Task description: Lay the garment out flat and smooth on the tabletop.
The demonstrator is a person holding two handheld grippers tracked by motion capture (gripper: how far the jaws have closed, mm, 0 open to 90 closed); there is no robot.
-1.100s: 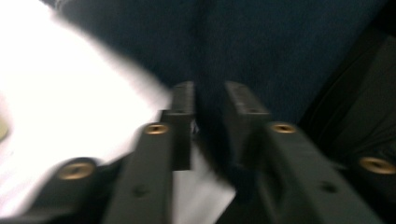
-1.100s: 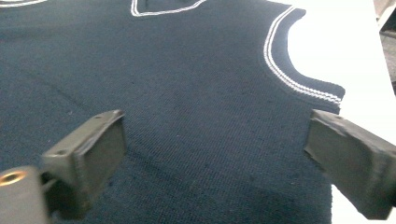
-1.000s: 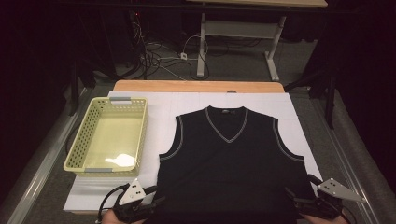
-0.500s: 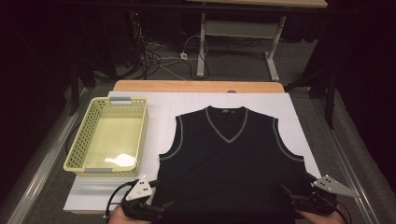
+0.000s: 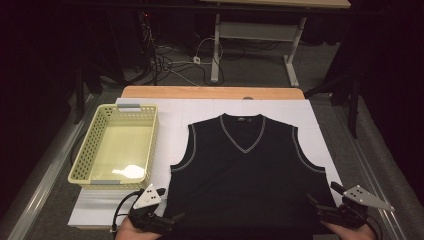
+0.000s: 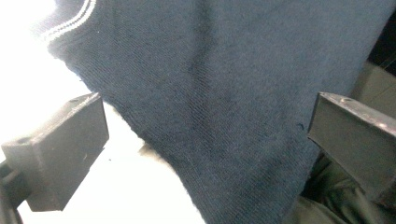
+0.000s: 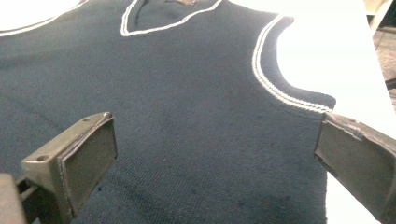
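Observation:
A dark sleeveless V-neck vest (image 5: 245, 170) with white trim lies flat, front up, on the white table cover (image 5: 172, 117). My left gripper (image 5: 170, 205) sits at the vest's near left corner. Its jaws have just been opening and now stand wide. In the left gripper view (image 6: 205, 140) the hem corner of the vest (image 6: 224, 93) lies between them, with neither pad pressing it. My right gripper (image 5: 324, 196) is at the near right corner, also open. In the right gripper view (image 7: 210, 154) it spans the vest's lower right side (image 7: 196, 102), and its pads are clear of the cloth.
A pale yellow plastic basket (image 5: 86, 155) stands left of the vest, with nothing in it. The wooden table edge (image 5: 210, 92) runs along the back. Beyond it are floor cables (image 5: 170, 60) and a desk frame (image 5: 260, 35). A metal rail (image 5: 45, 175) borders the table's left side.
The left gripper's jaws stand wider apart than in the earlier frames. Both hands stay near the same places, and the vest lies as before.

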